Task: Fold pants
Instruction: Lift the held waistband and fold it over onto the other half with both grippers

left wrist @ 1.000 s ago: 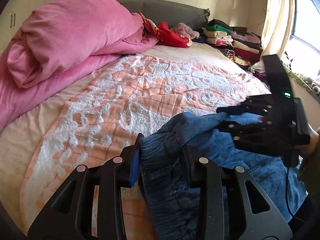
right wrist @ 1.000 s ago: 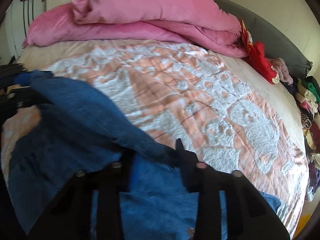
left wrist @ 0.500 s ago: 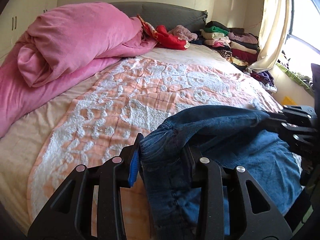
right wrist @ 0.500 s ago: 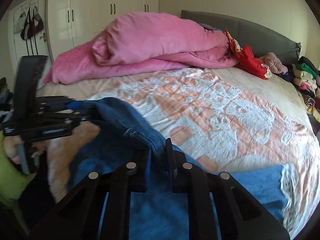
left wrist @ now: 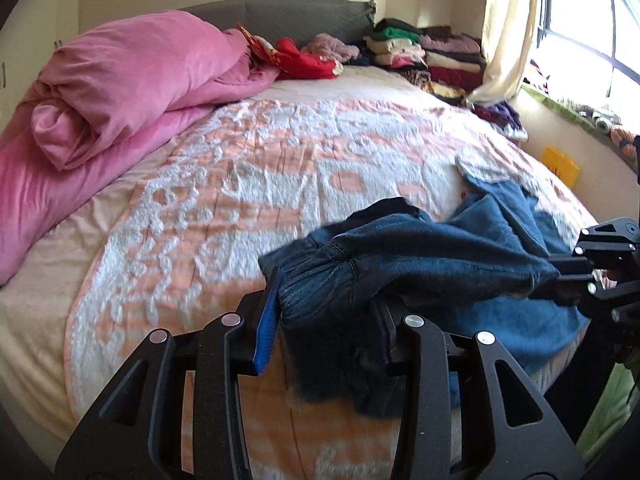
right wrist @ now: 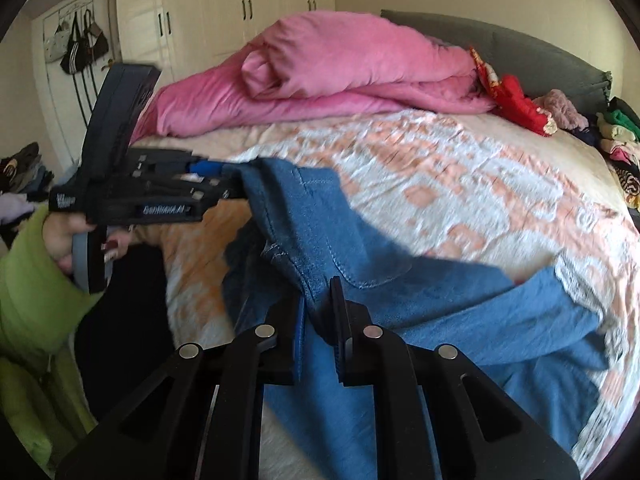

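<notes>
The blue denim pants (left wrist: 420,256) are bunched and partly lifted off the bed, filling the lower right of the left wrist view. A dark, gathered band, probably the waistband, is stretched from lower centre to the right edge. Lighter blue fabric spreads flat behind it towards the right. In the right wrist view the pants (right wrist: 360,280) run as a stitched seam edge from centre left down to lower centre, with the rest draped across the lower right.

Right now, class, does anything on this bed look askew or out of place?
The jeans hang bunched and twisted between the left gripper and right gripper, not flat; loose red clothing lies by the headboard.
</notes>
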{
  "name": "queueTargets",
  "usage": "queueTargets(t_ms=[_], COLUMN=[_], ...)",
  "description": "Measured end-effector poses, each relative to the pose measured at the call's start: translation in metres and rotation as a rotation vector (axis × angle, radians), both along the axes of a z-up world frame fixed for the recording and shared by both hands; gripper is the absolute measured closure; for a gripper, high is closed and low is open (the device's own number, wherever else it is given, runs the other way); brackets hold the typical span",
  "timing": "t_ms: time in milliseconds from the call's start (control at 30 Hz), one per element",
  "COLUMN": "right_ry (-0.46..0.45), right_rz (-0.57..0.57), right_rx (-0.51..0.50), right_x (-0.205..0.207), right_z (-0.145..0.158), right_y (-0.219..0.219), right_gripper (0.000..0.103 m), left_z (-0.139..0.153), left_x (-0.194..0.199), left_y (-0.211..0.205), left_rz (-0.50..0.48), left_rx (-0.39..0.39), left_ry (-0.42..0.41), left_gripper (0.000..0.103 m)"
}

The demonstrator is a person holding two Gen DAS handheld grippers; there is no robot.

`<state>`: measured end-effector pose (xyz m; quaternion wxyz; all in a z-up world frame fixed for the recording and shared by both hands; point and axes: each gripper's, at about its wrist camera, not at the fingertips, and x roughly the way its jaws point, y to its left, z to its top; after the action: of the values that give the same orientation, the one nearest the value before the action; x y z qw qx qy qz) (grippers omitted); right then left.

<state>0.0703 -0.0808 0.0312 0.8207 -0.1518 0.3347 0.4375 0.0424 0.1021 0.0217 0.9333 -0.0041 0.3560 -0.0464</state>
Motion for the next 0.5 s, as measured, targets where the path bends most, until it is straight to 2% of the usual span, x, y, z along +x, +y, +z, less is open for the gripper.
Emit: queueTargets(t_ms=[367, 500], right_ry=[0.018, 0.051], right_rz=[0.019, 0.013], right_rx=[-0.12, -0.13], right_x=[-0.029, -0.03], right_z=[-0.046, -0.058], right_y=[0.019, 0.024], right_gripper=[0.092, 0.092], left_z=[-0.026, -0.037], left_x=[-0.011, -0.014], left_y=[-0.001, 0.008], left_rz=[0.005, 0.024], left_rx=[0.034, 0.011], left_ry=[0.104, 0.155], left_gripper=[0.069, 0.059])
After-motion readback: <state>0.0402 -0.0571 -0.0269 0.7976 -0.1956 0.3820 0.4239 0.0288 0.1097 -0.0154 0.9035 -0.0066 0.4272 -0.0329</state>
